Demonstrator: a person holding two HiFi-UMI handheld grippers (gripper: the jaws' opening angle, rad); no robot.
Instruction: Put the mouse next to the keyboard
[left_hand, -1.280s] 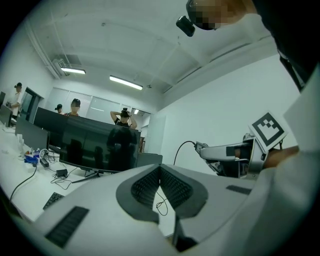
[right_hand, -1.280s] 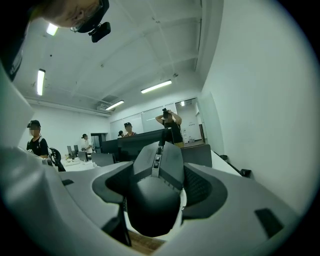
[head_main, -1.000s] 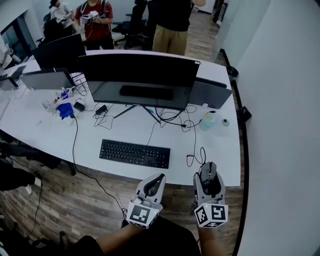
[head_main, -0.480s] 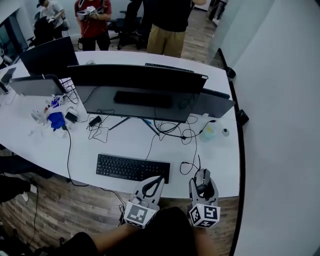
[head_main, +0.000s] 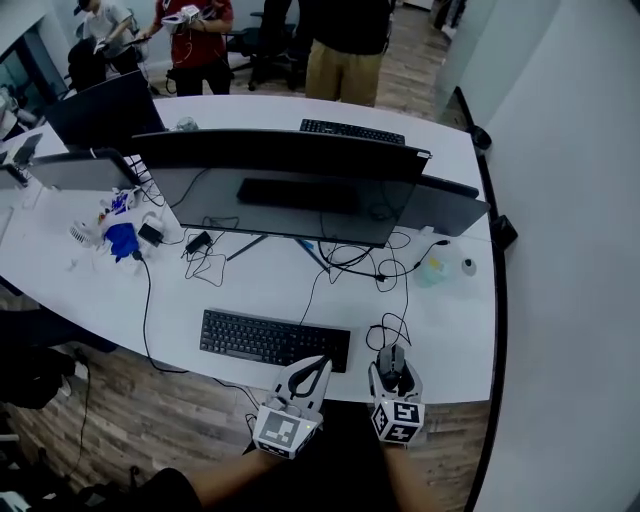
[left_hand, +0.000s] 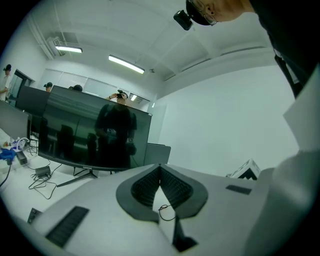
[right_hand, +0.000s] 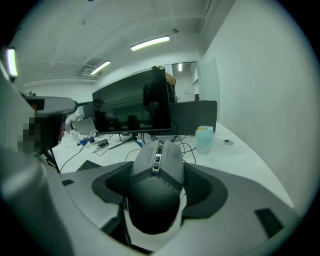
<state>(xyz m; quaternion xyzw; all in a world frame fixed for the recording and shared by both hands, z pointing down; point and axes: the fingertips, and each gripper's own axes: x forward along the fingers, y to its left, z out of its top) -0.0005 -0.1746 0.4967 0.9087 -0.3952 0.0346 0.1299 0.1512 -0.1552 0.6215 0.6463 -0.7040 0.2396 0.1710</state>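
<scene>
Here, at a white desk (head_main: 250, 285) in an open office, a person holds a two-jaw gripper in each hand near the front edge. The right gripper (head_main: 393, 368) has its jaws closed round a dark grey mouse (head_main: 391, 357), clamping it by both sides with its scroll wheel facing up and its nose pointing toward the wide black monitor (head_main: 280, 185). The mouse sits over the desk's near edge, just right of the black keyboard (head_main: 275, 338) and not touching it; whether it rests on the surface cannot be told. A loop of black cable (head_main: 388, 325) lies on the desk right behind it. The left gripper (head_main: 308, 376) hangs at the desk's front edge beside the keyboard's right end, its ribbed pads pressed together at the tips with nothing held between them. Farther right on the desk stands a pale translucent cup (head_main: 433, 268). A second keyboard (head_main: 352, 131) lies behind the monitor, and people stand (head_main: 345, 50) on the wooden floor beyond the far side.
</scene>
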